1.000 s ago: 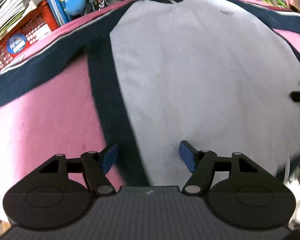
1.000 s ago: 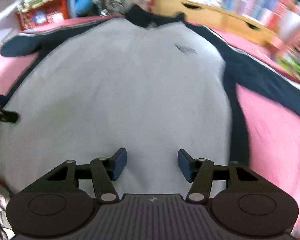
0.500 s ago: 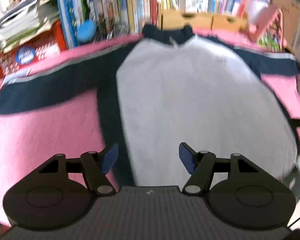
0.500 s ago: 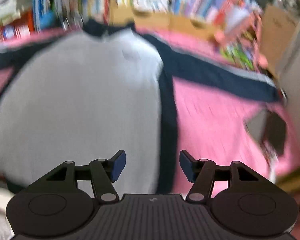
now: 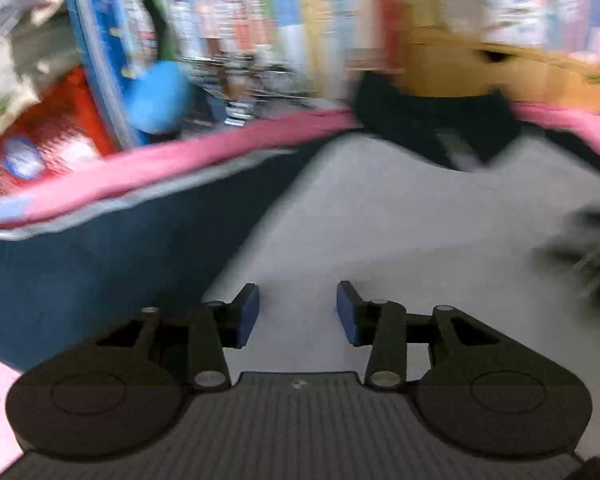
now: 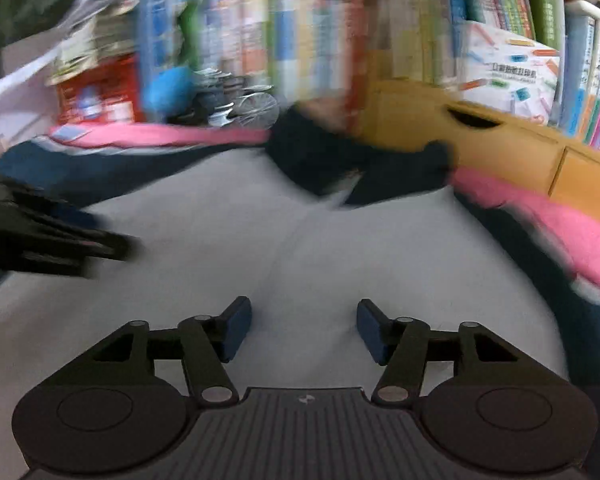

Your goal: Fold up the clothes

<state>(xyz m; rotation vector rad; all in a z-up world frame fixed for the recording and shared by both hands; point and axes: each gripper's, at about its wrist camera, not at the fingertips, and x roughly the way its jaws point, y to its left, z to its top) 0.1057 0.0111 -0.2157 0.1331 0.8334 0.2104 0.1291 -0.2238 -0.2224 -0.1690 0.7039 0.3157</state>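
A shirt with a light grey body (image 5: 380, 220), navy sleeves (image 5: 100, 260) and a navy collar (image 5: 432, 120) lies flat on a pink cover (image 5: 180, 160). My left gripper (image 5: 297, 300) hovers over the upper left chest, near the seam of the left sleeve. Its jaws are closing, with only flat cloth showing beneath the gap and nothing pinched. My right gripper (image 6: 303, 312) stands open over the grey chest (image 6: 300, 240), below the collar (image 6: 340, 160). Each gripper appears blurred at the edge of the other's view: the left gripper (image 6: 60, 240), the right gripper (image 5: 580, 248).
Behind the far edge of the cover stand shelves of books (image 6: 280, 40), a red crate (image 5: 60, 132), a blue ball (image 5: 160, 96) and a wooden drawer box (image 6: 480, 132). The pink cover (image 6: 540, 216) shows to the right of the shirt.
Both grippers have swept from the shirt's lower edge up toward the collar and shoulders. The left jaws have narrowed. The right jaws keep about the same gap.
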